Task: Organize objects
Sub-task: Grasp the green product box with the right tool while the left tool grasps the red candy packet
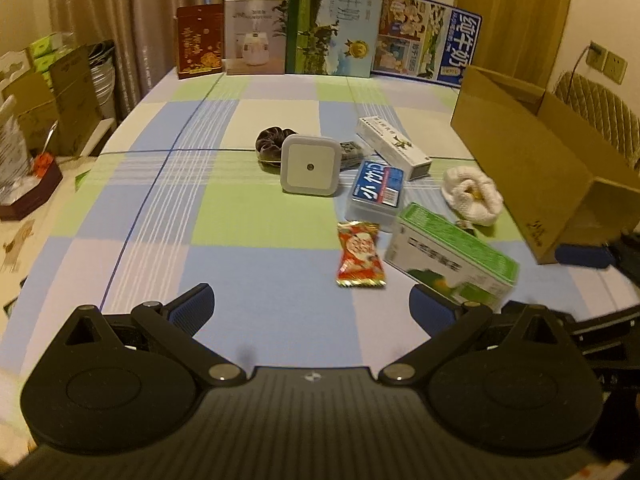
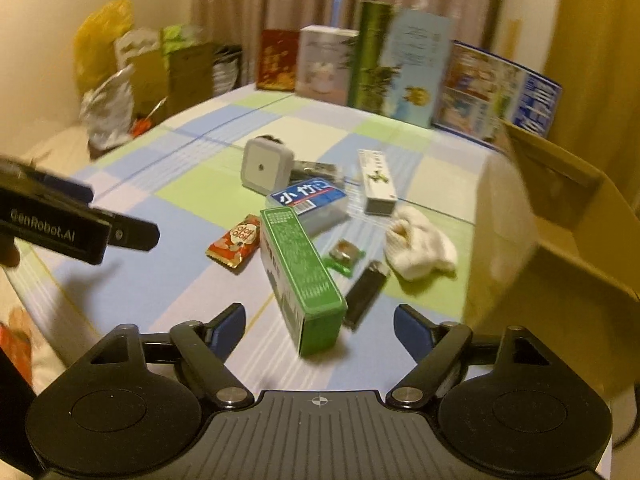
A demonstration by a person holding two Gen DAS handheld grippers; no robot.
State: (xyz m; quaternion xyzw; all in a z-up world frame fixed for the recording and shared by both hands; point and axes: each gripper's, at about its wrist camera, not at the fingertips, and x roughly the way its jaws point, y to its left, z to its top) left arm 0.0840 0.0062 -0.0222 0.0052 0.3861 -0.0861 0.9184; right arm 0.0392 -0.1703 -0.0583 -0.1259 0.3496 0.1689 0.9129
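Observation:
Loose items lie on a checked tablecloth: a green and white box (image 1: 454, 254) (image 2: 300, 272), a red snack packet (image 1: 360, 254) (image 2: 234, 242), a blue-labelled clear case (image 1: 376, 190) (image 2: 308, 202), a white square night light (image 1: 310, 164) (image 2: 264, 166), a long white box (image 1: 394, 146) (image 2: 378, 186), a white knitted piece (image 1: 474, 194) (image 2: 418, 244), a dark scrunchie (image 1: 272, 140) and a black lighter (image 2: 366, 290). My left gripper (image 1: 312, 300) is open above the near cloth. My right gripper (image 2: 320, 322) is open just short of the green box's end.
An open cardboard box (image 1: 532, 160) (image 2: 560, 208) stands at the table's right side. Several upright printed boxes (image 1: 332, 20) line the far edge. Bags and cartons (image 1: 60, 84) crowd the floor to the left. The left gripper (image 2: 76, 224) shows in the right wrist view.

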